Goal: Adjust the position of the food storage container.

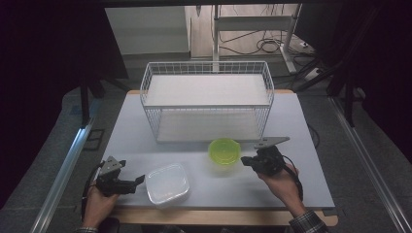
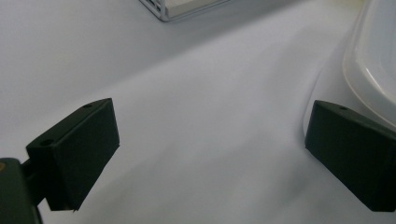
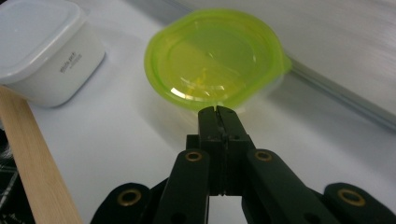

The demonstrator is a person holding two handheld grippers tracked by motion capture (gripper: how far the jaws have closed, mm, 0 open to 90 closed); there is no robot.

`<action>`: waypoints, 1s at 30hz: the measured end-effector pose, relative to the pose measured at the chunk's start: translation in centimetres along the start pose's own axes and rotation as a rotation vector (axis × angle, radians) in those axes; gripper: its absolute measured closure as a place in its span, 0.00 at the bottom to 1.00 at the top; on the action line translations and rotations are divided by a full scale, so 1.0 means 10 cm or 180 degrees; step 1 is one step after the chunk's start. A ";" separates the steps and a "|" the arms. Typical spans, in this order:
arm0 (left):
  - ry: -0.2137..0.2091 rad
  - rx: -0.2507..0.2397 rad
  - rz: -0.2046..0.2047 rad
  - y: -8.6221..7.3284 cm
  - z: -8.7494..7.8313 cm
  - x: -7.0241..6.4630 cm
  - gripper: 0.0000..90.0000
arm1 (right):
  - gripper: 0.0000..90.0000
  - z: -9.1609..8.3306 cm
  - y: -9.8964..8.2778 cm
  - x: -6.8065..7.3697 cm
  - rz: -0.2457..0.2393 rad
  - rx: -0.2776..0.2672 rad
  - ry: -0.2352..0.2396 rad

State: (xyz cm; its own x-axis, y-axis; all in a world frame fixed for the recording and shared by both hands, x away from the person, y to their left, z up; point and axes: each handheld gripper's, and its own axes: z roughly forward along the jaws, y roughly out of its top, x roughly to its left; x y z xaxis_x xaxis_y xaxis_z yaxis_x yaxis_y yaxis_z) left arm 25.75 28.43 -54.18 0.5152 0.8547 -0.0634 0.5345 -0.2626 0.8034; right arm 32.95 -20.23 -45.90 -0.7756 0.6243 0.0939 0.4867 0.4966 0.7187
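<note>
Closed right gripper (image 3: 218, 110) meets round lime-green plastic lid (image 3: 212, 58).
Possibly pinching its rim; lifting comes next. Left gripper (image 2: 210, 154) gapes beside white plastic container (image 2: 373, 51).

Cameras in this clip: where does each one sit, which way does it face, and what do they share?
High view: above the person's side, looking forward and down on the table; both hands, left tongs and right tongs show.
Left gripper view: rides the left tongs, jaws wide apart, beside the white container.
Right gripper view: rides the right tongs, jaws shut, empty, facing the green lid.
Shared: the white container and the wire basket.
</note>
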 end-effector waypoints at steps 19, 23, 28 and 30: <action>0.0050 0.0070 0.0056 -0.02 0.02 0.00 0.02 | 0.99 0.64 0.59 0.19 -0.0161 -0.0201 0.0237; 0.0065 0.0094 0.0087 -0.02 0.03 -0.01 0.02 | 0.99 0.76 0.67 0.28 -0.0279 -0.0156 0.0243; 0.0106 0.0113 0.0161 -0.02 0.04 -0.01 0.02 | 0.99 1.00 0.74 0.36 -0.0363 0.0000 0.0199; 0.0108 0.0112 0.0159 -0.02 0.04 -0.01 0.02 | 0.99 1.06 0.73 0.37 -0.0386 0.0040 0.0201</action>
State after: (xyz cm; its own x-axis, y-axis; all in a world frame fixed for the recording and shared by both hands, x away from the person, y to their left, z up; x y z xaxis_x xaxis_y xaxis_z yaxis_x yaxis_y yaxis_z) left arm 25.82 28.20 -54.57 0.5193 0.8546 -0.0031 0.5321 -0.3205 0.7837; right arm 37.91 -7.88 -47.60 -0.8526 0.5201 0.0503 0.3925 0.5738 0.7188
